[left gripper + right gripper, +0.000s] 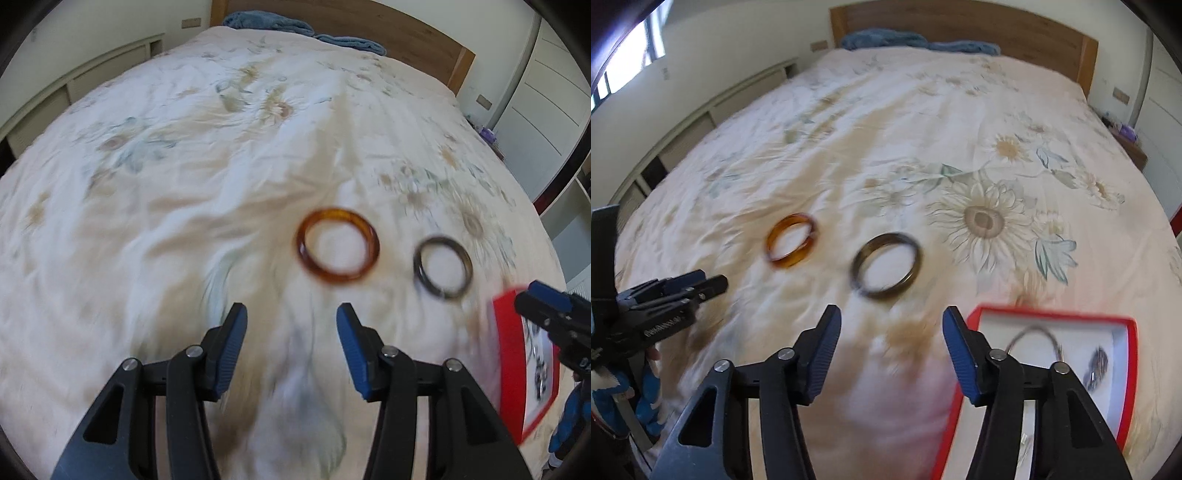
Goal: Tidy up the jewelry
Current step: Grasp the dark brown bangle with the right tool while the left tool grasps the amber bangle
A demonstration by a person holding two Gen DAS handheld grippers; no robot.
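Bangles on a floral bedspread [184,184], both frames blurred. Amber bangle [337,246] flat on the cloth just right of centre in the left wrist view, dark bangle [443,267] beside it to the right, the two near but apart. Same pair in the right wrist view: amber bangle [791,241] left of centre, dark bangle [886,270] at centre, lower and nearer the lens.

Left gripper [291,317] at the bottom centre of its own frame, blue-padded fingers [232,347] spread wide over bare cloth, nothing between them; amber bangle just above and right of the gap. Seen again from the side at the left edge of the right wrist view [701,286].

Right gripper [892,319] at the bottom centre of its frame, fingers [823,350] likewise spread and holding nothing, dark bangle just above the gap. Visible also at the right edge of the left wrist view [535,295], in front of a red jewelry box [509,350].

Red jewelry box [1052,314] at lower right of the right wrist view, white-lined, open top, partly hidden by the right finger; inside, a thin silver bracelet [1034,338] and a dark piece [1097,363] too blurred to identify.

Wooden headboard [960,22] and blue towel [882,38] along the top.
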